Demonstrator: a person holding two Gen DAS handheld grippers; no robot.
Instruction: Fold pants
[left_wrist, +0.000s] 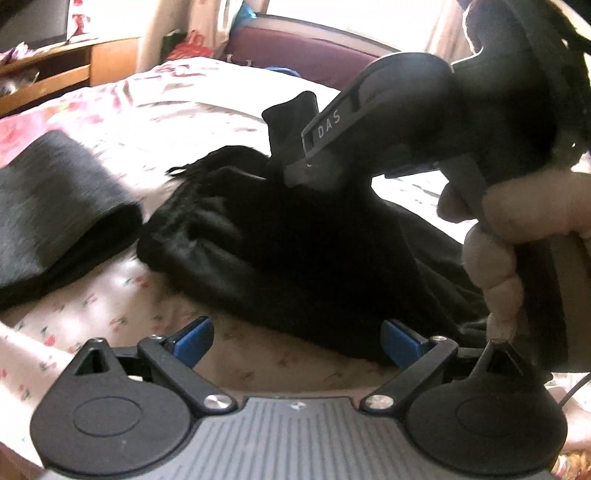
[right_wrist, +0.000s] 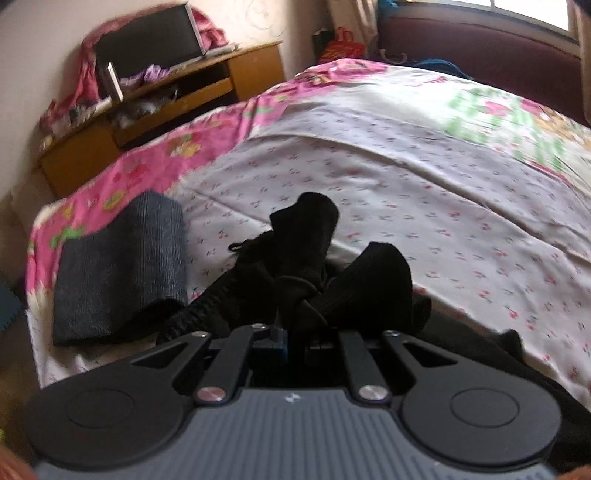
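Note:
Black pants (left_wrist: 280, 243) lie crumpled on the flowered bed sheet (left_wrist: 155, 122). In the left wrist view my left gripper (left_wrist: 297, 341) hangs open just in front of them, its blue pads (left_wrist: 194, 339) wide apart with nothing between. A person's hand (left_wrist: 517, 229) holds the right gripper (left_wrist: 295, 173) at the upper right, its tip pinching a bunch of the black cloth. In the right wrist view my right gripper (right_wrist: 295, 332) is shut on a gathered fold of the pants (right_wrist: 314, 266), which bulges up in front of the fingers.
A folded dark grey garment (right_wrist: 118, 269) lies on the sheet left of the pants. A wooden desk (right_wrist: 159, 96) with a monitor stands beyond the bed's left side. A maroon headboard (right_wrist: 480, 48) and a bright window close off the far end.

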